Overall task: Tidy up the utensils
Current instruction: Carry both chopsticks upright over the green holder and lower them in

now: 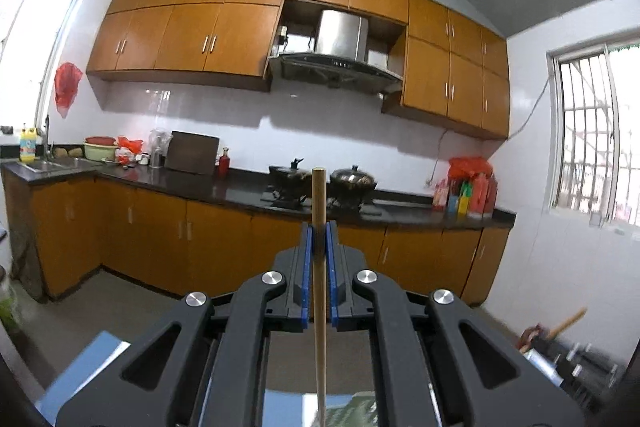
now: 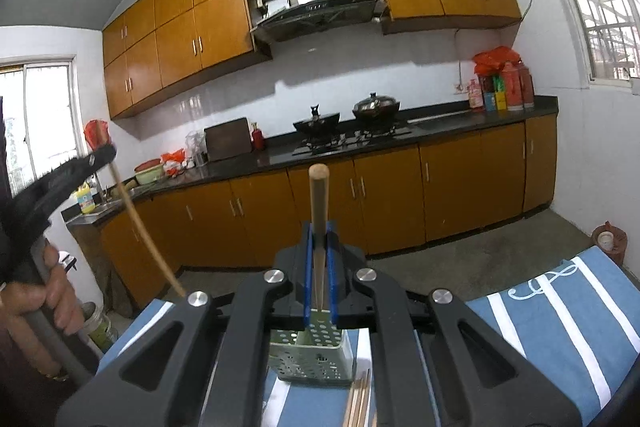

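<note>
Left gripper clamping chopstick, right gripper clamping wooden-handled utensil — no legible writing

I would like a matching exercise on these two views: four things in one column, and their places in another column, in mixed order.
Things:
1. thin chopstick
2. thick wooden handle
3. green perforated holder
4. loose chopsticks

Places:
A. lying on the striped cloth beside the holder
B. clamped in the left gripper
C. standing on the cloth below the right gripper
D. clamped in the right gripper

Pairs: 1-B, 2-D, 3-C, 4-A
</note>
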The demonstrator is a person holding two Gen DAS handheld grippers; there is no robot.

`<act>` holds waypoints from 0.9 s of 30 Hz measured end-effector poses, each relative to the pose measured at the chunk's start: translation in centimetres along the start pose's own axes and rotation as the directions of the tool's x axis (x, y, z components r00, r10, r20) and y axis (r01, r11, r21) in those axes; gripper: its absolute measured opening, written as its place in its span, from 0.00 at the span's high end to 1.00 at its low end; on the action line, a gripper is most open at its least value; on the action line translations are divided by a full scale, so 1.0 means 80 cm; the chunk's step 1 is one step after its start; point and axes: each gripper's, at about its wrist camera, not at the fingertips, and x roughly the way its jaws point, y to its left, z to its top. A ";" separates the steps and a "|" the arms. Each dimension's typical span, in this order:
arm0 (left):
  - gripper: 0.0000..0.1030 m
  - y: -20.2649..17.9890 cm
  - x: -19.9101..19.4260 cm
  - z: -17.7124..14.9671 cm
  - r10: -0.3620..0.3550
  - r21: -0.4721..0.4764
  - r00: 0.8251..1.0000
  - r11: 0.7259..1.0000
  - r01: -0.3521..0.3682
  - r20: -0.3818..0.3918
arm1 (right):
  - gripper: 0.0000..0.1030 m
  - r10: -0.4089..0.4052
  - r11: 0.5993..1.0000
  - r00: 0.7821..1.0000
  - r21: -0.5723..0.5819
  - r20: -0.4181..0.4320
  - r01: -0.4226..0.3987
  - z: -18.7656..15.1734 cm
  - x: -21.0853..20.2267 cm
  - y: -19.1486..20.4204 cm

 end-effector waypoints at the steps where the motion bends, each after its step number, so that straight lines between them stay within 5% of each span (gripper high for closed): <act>1: 0.93 -0.004 0.002 -0.001 0.003 -0.011 1.000 1.000 -0.002 0.021 | 0.93 0.000 1.000 1.000 -0.001 -0.009 0.000 -0.002 0.004 -0.001; 5: 0.93 -0.015 0.019 -0.021 0.014 -0.022 0.999 1.000 -0.013 0.041 | 0.93 0.006 1.000 0.998 0.008 -0.056 -0.006 -0.011 0.022 -0.008; 15: 0.93 0.004 0.066 -0.108 0.023 -0.079 0.991 0.996 -0.034 -0.134 | 0.93 0.002 1.000 0.988 0.007 -0.152 -0.001 -0.046 0.064 -0.007; 27: 0.93 -0.004 0.069 -0.143 -0.005 -0.026 0.972 1.000 -0.001 -0.234 | 0.92 -0.005 1.000 0.977 0.008 -0.212 0.007 -0.069 0.086 -0.004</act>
